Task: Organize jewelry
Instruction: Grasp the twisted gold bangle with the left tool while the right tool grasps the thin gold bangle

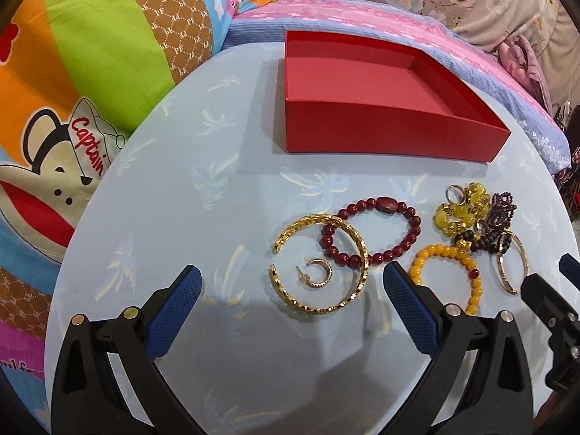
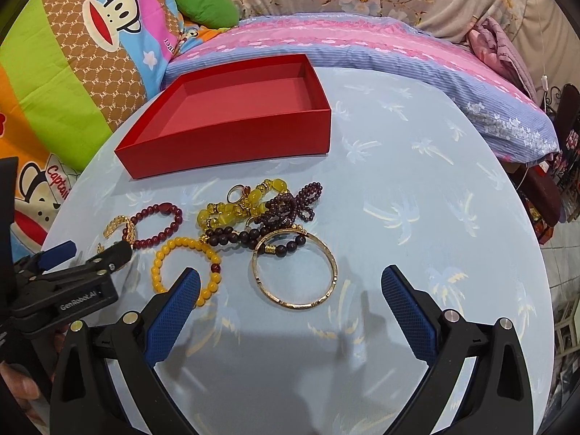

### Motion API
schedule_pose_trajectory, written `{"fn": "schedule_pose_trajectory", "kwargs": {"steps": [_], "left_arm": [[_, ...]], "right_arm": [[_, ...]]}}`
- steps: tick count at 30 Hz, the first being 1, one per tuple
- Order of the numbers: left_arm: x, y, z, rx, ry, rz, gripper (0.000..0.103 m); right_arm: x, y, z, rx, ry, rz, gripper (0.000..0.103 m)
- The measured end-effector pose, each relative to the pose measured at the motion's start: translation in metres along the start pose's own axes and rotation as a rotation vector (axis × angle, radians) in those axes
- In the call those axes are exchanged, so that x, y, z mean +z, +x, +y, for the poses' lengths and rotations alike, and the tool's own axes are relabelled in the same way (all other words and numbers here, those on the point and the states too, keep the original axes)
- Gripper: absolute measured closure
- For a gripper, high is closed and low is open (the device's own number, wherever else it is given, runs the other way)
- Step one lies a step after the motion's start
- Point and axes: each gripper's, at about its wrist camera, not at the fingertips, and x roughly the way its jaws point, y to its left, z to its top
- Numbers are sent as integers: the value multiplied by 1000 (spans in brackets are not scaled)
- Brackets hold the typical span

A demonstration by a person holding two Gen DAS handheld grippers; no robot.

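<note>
One red box [image 1: 377, 134], open-topped and holding nothing, sits at the far side of the round pale-blue worktop [image 1: 181, 217]. Nearer lies the jewelry. One gold open cuff [image 1: 337, 275] overlaps one dark-red bead bracelet [image 1: 377, 232]; one small gold hoop earring [image 1: 319, 272] lies inside the cuff. One orange-yellow bead bracelet [image 2: 188, 268] lies beside one thin gold bangle [image 2: 295, 270]. Behind those, a tangle: one translucent yellow bead bracelet [image 2: 232, 210], one ring [image 2: 235, 193], one purple bead strand [image 2: 290, 206], one dark-brown bead bracelet [image 2: 250, 237]. Left tool [image 1: 291, 299] hovers wide open over the cuff; right tool [image 2: 290, 299] hovers wide open over the bangle. Both grip nothing.
</note>
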Motion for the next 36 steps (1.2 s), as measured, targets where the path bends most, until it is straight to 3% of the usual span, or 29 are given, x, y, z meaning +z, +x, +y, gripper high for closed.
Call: {"fn": "schedule_pose_trajectory", "kwargs": {"steps": [2, 6, 10, 12, 27, 36], "left_arm": [[1, 3, 0, -14, -8, 10, 8], [1, 5, -1, -41, -3, 13, 21], [4, 2, -6, -83, 18, 6, 44], [4, 1, -8, -98, 29, 5, 50], [8, -23, -14, -122, 56, -45, 50], [8, -24, -17, -119, 63, -40, 50]], "right_arm": [[1, 2, 0, 0, -2, 3, 7], [3, 5, 1, -1, -2, 9, 7], [5, 8, 1, -1, 2, 15, 7], [5, 9, 0, 1, 8, 18, 7], [5, 22, -9, 2, 28, 38, 7], [9, 41, -5, -4, 15, 58, 30]]}}
